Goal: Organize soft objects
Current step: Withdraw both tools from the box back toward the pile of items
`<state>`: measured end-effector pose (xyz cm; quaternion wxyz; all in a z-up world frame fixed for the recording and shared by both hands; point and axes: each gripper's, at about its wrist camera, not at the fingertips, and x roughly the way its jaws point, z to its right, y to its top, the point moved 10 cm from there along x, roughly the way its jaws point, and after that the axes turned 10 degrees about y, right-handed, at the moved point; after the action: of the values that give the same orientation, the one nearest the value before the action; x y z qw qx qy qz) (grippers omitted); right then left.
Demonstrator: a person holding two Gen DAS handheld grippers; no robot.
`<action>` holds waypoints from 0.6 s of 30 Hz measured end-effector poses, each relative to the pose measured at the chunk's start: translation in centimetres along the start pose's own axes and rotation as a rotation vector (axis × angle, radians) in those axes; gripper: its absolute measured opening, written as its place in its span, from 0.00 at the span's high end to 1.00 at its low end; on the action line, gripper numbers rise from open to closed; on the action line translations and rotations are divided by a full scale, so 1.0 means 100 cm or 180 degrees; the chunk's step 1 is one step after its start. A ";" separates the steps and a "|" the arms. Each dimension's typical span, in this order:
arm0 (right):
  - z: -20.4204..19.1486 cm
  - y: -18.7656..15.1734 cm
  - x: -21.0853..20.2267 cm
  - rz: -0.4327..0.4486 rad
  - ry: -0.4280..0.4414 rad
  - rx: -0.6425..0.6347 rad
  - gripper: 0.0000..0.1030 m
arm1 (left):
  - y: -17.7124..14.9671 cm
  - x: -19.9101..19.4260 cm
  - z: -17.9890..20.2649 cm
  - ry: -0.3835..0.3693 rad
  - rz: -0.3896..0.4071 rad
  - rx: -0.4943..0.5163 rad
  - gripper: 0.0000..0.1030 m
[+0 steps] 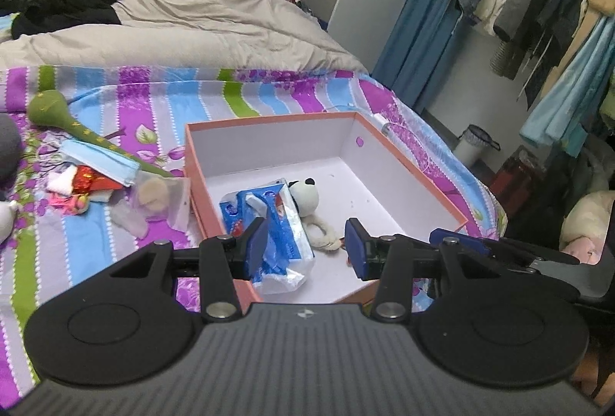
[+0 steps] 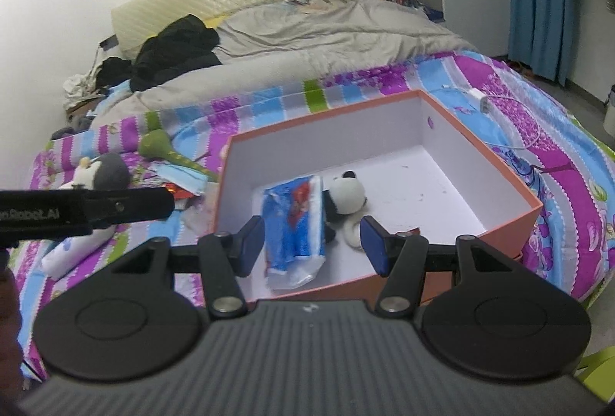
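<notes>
Left wrist view looks down past my left gripper (image 1: pixel 305 248) into the orange cardboard box with white inside walls (image 1: pixel 269 135), which sits open on the bed with the purple, blue and green striped sheet (image 1: pixel 115 97). The fingers of this gripper stand apart with nothing between them; the things seen through the gap lie lower, on the box floor. My right gripper (image 2: pixel 313 243) is the same: fingers apart, empty, poised above the box's near edge.

Two things are in the box, both toward its near left corner: a blue and white plastic tissue pack (image 1: pixel 273 227) lying flat, and a small black and white panda plush (image 1: pixel 305 197) touching its far side. The rest of the box floor is bare.

I judge that I am between placements, with both hands free to fetch the next item. Outside the box, to its left on the sheet, lie a green stuffed toy with a long neck (image 1: pixel 57 112), a light blue face mask (image 1: pixel 102 162), a small red and white pouch (image 1: pixel 82 181) and a grey and white plush (image 2: pixel 103 172). Next I should swing left, straddle one of these and close gently.
</notes>
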<state>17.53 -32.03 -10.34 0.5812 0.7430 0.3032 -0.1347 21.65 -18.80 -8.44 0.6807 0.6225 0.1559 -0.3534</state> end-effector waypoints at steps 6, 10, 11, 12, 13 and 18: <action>-0.029 -0.004 -0.019 0.0093 0.0097 -0.0062 0.44 | -0.014 -0.035 -0.017 0.0056 0.0086 -0.0054 0.51; -0.047 -0.012 -0.027 0.0106 0.0170 -0.0120 0.44 | -0.024 -0.060 -0.032 0.0126 0.0149 -0.0094 0.51; -0.052 -0.015 -0.029 0.0107 0.0191 -0.0136 0.44 | -0.027 -0.065 -0.036 0.0146 0.0158 -0.0110 0.51; -0.057 -0.017 -0.031 0.0105 0.0214 -0.0150 0.44 | -0.030 -0.071 -0.040 0.0172 0.0167 -0.0132 0.51; -0.061 -0.019 -0.032 0.0097 0.0238 -0.0169 0.44 | -0.033 -0.076 -0.044 0.0194 0.0178 -0.0157 0.51; -0.083 -0.034 -0.038 0.0031 0.0349 -0.0248 0.44 | -0.051 -0.098 -0.064 0.0308 0.0204 -0.0282 0.51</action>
<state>11.27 -24.78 -8.50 0.5928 0.7276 0.3360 -0.0791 12.76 -9.73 -6.97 0.7102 0.6128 0.1841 -0.2936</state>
